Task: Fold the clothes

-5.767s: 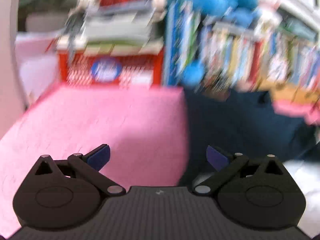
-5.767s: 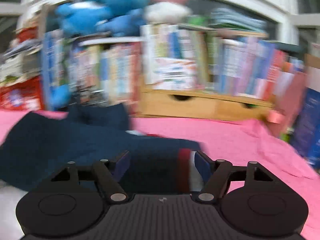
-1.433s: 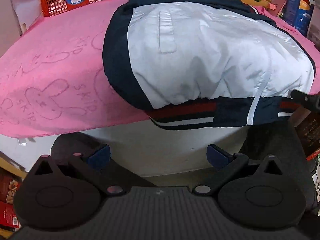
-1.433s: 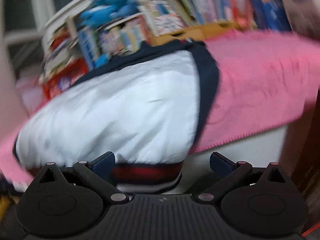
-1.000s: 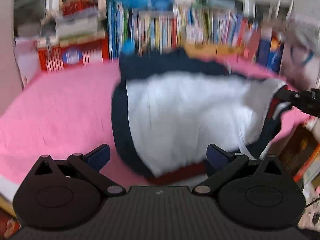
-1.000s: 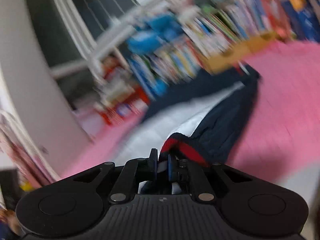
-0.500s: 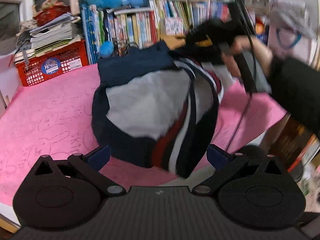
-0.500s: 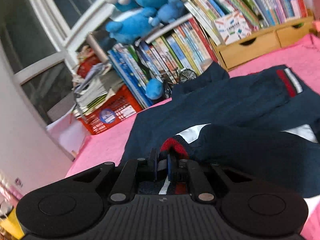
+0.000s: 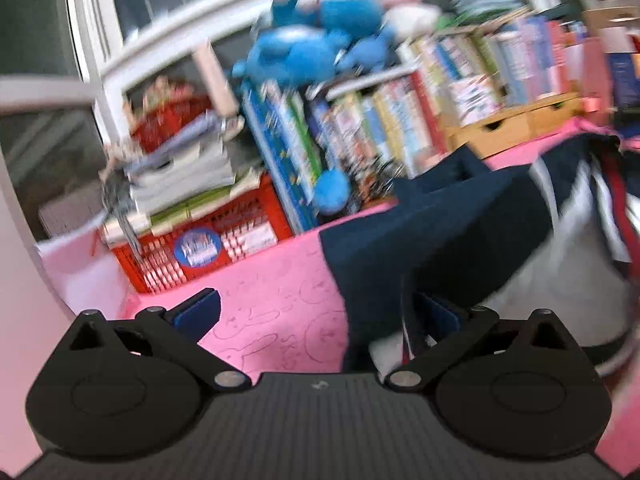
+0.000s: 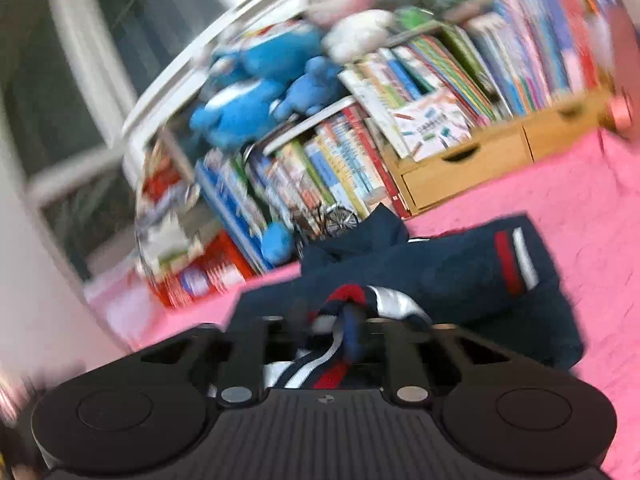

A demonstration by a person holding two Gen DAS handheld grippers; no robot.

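Observation:
A navy jacket (image 10: 460,280) with white lining lies folded over on the pink blanket (image 10: 580,220). One sleeve cuff (image 10: 514,264) with red and white stripes rests on top. My right gripper (image 10: 324,324) is blurred and its jaws are opening. The striped hem (image 10: 344,300) still sits between them, bunched up. In the left wrist view the jacket (image 9: 440,240) fills the right side, its white lining (image 9: 560,292) showing. My left gripper (image 9: 318,314) is open at the jacket's left edge, with a fold of navy cloth hanging just inside the right pad (image 9: 440,316).
A row of books (image 10: 400,140) with blue plush toys (image 10: 260,92) on top lines the back. A red basket (image 9: 200,240) of papers stands at the back left. A wooden drawer box (image 10: 472,160) stands at the back right. Bare pink blanket (image 9: 272,312) lies left of the jacket.
The right gripper carried the striped hem up and back over the jacket, doubling it over, and its jaws now part. The left gripper swung in over the blanket to the jacket's left edge, staying open.

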